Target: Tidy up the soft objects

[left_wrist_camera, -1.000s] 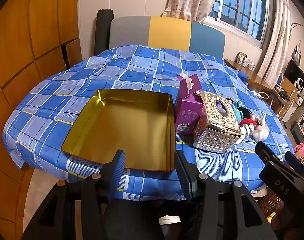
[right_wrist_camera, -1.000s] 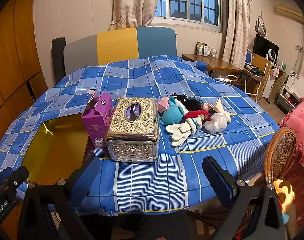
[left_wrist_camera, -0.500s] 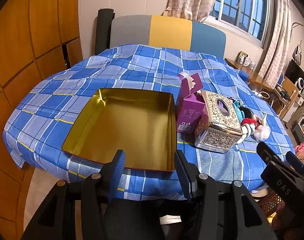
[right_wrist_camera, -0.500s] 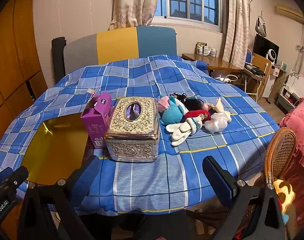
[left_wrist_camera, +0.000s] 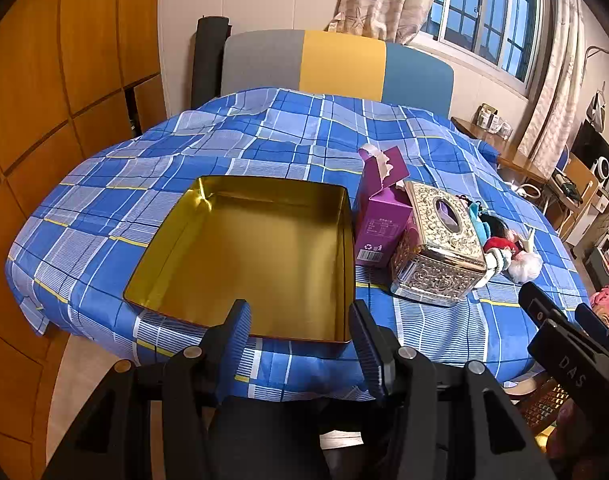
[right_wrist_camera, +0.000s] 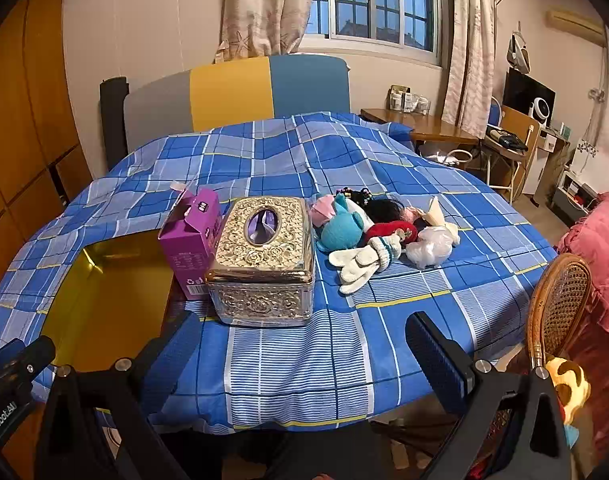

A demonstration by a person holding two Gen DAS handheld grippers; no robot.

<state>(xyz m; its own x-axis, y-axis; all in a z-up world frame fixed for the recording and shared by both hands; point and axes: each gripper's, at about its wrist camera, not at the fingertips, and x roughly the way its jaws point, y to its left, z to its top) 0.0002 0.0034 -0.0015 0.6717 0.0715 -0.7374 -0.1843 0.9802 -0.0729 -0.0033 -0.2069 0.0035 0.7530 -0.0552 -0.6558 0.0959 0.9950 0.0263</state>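
A heap of soft things [right_wrist_camera: 388, 230] lies on the blue checked cloth: a white glove [right_wrist_camera: 362, 260], a teal plush [right_wrist_camera: 340, 230], a red and black doll, a white pouch [right_wrist_camera: 430, 246]. In the left wrist view this heap [left_wrist_camera: 508, 246] shows only partly behind the tissue box. An empty gold tin [left_wrist_camera: 256, 256] sits at the near left. My left gripper [left_wrist_camera: 300, 322] hangs open over the tin's front rim, holding nothing. My right gripper [right_wrist_camera: 304, 338] stands wide open before the table's near edge, empty.
A purple carton [right_wrist_camera: 192, 236] and an ornate gold tissue box [right_wrist_camera: 264, 254] stand between the tin [right_wrist_camera: 112, 300] and the soft things. A wicker chair back [right_wrist_camera: 560, 300] is at the right, wooden cupboards on the left, a headboard behind.
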